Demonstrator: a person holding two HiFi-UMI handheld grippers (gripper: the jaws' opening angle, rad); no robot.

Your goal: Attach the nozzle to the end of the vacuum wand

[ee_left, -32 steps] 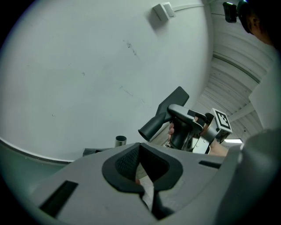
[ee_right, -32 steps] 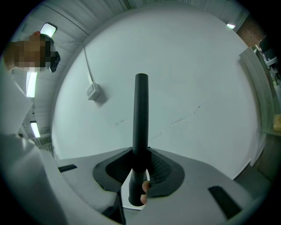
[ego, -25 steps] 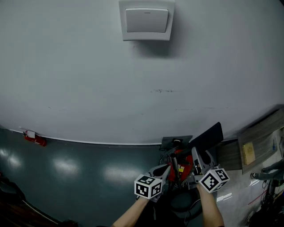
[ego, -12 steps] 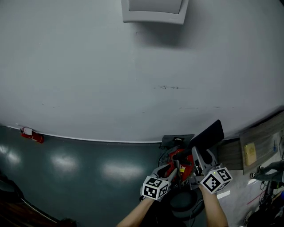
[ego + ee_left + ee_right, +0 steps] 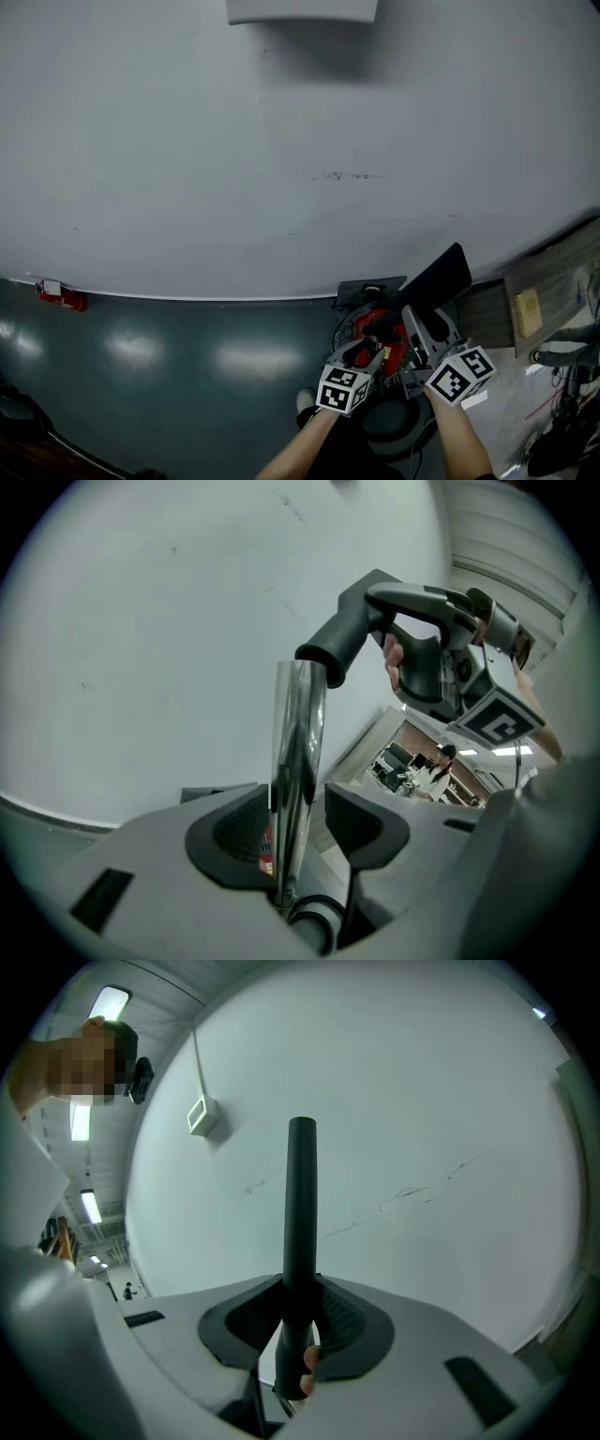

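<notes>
L gripper (image 5: 298, 829), jaws just opened, loosely straddled the chrome vacuum wand (image 5: 298, 733). To its right, R gripper (image 5: 300, 1321) clamped the black nozzle (image 5: 301, 1194). Red vacuum body (image 5: 380, 336) sat beneath both, grey wall (image 5: 281, 141) beyond. L gripper sat lower than a sec earlier.

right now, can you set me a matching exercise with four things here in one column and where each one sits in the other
Things:
1. chrome wand
2. black nozzle
3. white wall box
4. small red object

Places:
A. high on the wall
B. clamped in the right gripper
C. between the parted jaws of the left gripper
D. at the wall's foot, far left in the head view

Pairs: 1-C, 2-B, 3-A, 4-D.

The left gripper's jaws have just been opening, with the wand standing between them.
</notes>
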